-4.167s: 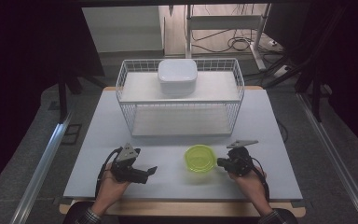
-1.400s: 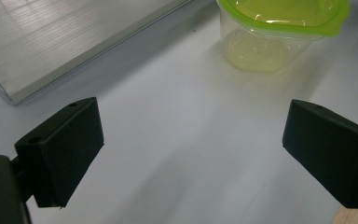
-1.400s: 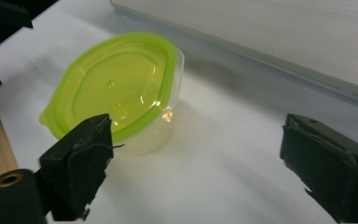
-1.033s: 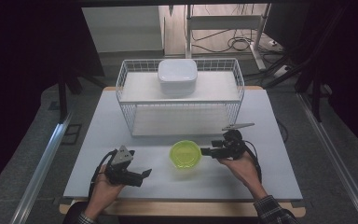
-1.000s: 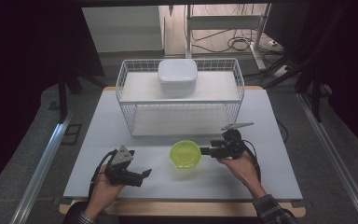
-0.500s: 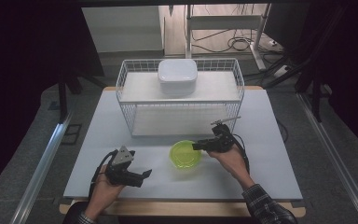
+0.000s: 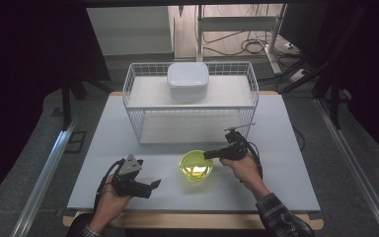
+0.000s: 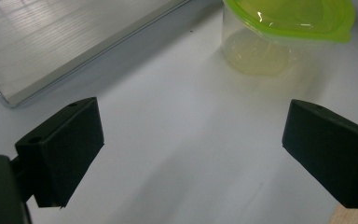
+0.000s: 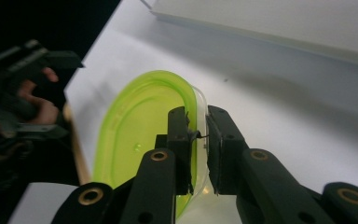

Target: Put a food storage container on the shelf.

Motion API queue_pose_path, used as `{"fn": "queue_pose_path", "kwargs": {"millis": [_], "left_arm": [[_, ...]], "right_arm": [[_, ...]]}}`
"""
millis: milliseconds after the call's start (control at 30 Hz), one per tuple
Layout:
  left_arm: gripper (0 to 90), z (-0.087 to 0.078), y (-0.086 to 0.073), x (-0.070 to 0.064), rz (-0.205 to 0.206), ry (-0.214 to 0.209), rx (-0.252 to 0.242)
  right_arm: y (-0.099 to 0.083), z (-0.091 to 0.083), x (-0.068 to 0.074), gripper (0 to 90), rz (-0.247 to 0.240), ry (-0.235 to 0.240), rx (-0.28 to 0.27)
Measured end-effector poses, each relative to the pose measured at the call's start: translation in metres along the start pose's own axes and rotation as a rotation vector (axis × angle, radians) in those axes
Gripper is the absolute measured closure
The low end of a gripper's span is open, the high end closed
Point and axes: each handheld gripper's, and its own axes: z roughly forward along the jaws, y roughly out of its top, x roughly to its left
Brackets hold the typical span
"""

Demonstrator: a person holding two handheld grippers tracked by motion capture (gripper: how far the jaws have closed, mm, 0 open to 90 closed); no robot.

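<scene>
A clear round container with a lime-green lid sits on the white table, in front of the wire rack. My right gripper is shut on its right rim; in the right gripper view the jaws pinch the container's edge, one pad inside and one outside. My left gripper rests open near the table's front left, a hand's width left of the container, with nothing between its pads.
A white wire rack stands at the middle back of the table, with a white lidded box on its top shelf. The rack's lower board lies ahead of my left gripper. The table's front edge is close to both hands.
My right gripper has carried the green-lidded container left and away from the front edge, toward the rack. The left gripper has stayed put.
</scene>
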Motion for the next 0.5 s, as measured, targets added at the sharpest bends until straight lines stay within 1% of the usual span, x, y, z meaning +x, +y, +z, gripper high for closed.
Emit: {"fn": "queue_pose_path", "kwargs": {"millis": [67, 200, 300, 467, 500], "left_arm": [[4.9, 0.000, 0.000, 0.000, 0.000, 0.001, 0.000], [5.0, 0.000, 0.000, 0.000, 0.000, 0.002, -0.002], [4.9, -0.001, 0.000, 0.001, -0.002, 0.003, -0.003], [4.9, -0.001, 0.000, 0.001, -0.002, 0.004, -0.002], [5.0, -0.001, 0.000, 0.001, -0.002, 0.003, -0.003]], "right_arm": [[0.000, -0.001, 0.001, 81.3, 0.013, 0.026, -0.008], [0.000, -0.003, 0.004, 81.6, 0.009, 0.027, -0.021], [0.000, -0.005, 0.003, 82.0, 0.019, 0.036, -0.032], [0.001, -0.010, 0.003, 83.4, 0.030, 0.060, -0.055], [0.001, -0.012, 0.003, 83.6, 0.038, 0.079, -0.062]]}}
